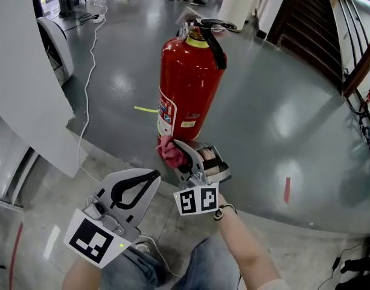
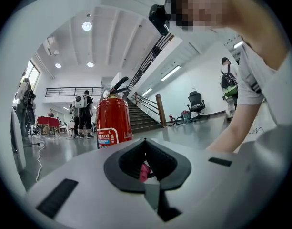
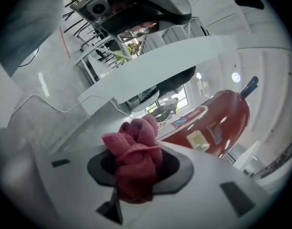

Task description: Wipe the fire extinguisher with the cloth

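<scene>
Cloth (image 1: 170, 151), pink and bunched, is clamped by the right gripper (image 1: 183, 153) against the upright red fire extinguisher (image 1: 188, 83) near its base. The left gripper (image 1: 152, 175), jaws together and empty, hangs nearer the person.

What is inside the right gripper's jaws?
A bunched pink cloth, clamped by the right gripper and bulging forward. It covers the jaws' inner faces, so its held end is hidden.
</scene>
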A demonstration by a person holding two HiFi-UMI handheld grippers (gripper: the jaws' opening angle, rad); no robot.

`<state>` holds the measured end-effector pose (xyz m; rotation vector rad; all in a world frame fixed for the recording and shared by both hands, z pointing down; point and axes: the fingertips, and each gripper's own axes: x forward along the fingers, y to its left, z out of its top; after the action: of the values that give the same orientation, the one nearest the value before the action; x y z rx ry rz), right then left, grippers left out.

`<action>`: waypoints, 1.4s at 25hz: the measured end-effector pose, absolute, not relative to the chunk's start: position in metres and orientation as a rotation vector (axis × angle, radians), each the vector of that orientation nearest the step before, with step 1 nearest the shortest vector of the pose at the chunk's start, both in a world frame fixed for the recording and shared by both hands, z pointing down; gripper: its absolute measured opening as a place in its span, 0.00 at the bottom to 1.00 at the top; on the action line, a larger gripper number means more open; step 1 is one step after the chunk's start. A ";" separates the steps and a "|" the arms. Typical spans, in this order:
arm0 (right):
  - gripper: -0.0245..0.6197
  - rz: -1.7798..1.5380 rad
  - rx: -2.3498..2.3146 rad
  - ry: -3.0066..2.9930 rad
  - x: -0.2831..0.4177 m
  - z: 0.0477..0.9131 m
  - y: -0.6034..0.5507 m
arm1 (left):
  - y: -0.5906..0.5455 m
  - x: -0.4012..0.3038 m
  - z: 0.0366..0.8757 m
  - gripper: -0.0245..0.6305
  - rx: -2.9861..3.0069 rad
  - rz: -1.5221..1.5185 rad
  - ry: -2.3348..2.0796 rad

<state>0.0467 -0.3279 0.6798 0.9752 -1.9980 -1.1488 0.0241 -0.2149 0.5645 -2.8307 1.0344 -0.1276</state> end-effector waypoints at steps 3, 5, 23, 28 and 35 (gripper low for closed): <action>0.25 -1.268 1.016 -1.983 0.044 0.632 -0.329 | -0.214 0.024 0.564 0.05 -2.830 -0.125 1.035; 0.25 -1.360 1.047 -1.979 0.043 0.591 -0.329 | -0.215 0.025 0.561 0.05 -2.829 -0.110 1.033; 0.25 -1.420 1.054 -1.925 0.045 0.597 -0.329 | -0.211 0.028 0.552 0.05 -2.784 -0.121 1.017; 0.25 -1.301 0.904 -1.856 0.040 0.686 -0.328 | -0.208 0.024 0.556 0.05 -2.782 -0.144 1.024; 0.25 -1.215 0.786 -1.810 0.044 0.729 -0.326 | -0.208 0.019 0.559 0.05 -2.783 -0.139 1.034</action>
<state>0.0439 -0.3265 0.7292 0.7860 -1.8097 -1.2150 0.0193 -0.2080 0.5589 -2.7828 1.0342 -0.1386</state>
